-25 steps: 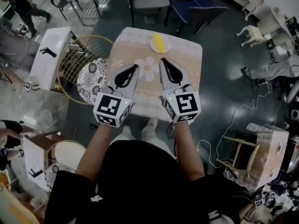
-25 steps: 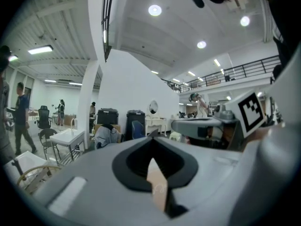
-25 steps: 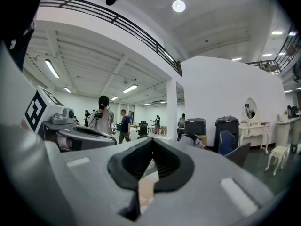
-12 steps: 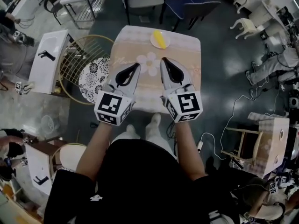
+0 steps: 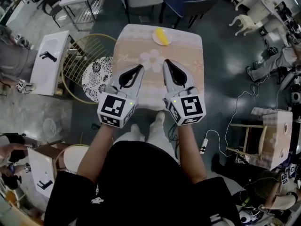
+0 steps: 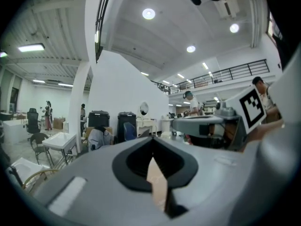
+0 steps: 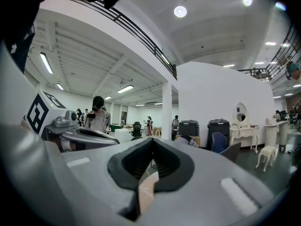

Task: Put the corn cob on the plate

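Note:
A yellow corn cob (image 5: 161,35) lies on a small white plate (image 5: 167,42) at the far edge of the square table (image 5: 188,55), which has a beige flowered cloth. Both grippers hover side by side over the table's near half, well short of the plate. My left gripper (image 5: 140,68) is shut with nothing in it; in the left gripper view (image 6: 151,141) its tips meet. My right gripper (image 5: 165,61) is also shut and empty, with its tips together in the right gripper view (image 7: 151,142). Both point out level across the room, so neither gripper view shows the corn.
A gold wire chair with a patterned cushion (image 5: 94,79) stands against the table's left side, and a white table (image 5: 47,62) lies beyond it. Chairs (image 5: 146,1) stand behind the far edge. A wooden stool (image 5: 263,140) and floor cables (image 5: 225,126) are at the right.
The person and both grippers have drifted a little across the floor in front of the table. Both jaws stay shut, and the corn stays on the plate.

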The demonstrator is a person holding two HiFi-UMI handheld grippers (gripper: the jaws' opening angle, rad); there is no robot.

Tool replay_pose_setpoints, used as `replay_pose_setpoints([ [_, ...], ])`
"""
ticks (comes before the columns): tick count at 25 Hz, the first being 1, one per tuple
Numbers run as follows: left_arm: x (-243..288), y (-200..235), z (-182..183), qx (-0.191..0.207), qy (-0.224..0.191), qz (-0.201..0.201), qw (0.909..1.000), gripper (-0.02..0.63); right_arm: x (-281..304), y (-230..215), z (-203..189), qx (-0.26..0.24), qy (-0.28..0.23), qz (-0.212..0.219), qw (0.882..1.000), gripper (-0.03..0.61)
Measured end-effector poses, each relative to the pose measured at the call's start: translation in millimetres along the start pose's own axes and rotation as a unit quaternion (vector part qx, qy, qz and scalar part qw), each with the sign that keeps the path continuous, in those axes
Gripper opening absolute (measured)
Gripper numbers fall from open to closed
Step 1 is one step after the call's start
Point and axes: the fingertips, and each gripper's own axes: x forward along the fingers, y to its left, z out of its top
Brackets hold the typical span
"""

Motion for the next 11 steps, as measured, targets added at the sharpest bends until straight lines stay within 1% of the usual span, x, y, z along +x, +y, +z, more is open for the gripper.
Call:
replay_pose_setpoints([
  [4,-13,-15,0,0.036,0.002,-0.01,0.9993,0.005,-13,12,1,-0.004,-0.002,-0.001,1.0,0.002],
  [5,-16,-19,1,0.038,0.0,-0.012,0.9992,0.005,-17,14,2,-0.006,-0.002,-0.002,1.0,0.002],
  [11,-34,-27,9,0.022,-0.011,-0.014,0.9996,0.005,-33,30,10,-0.011,-0.001,-0.001,1.0,0.002],
])
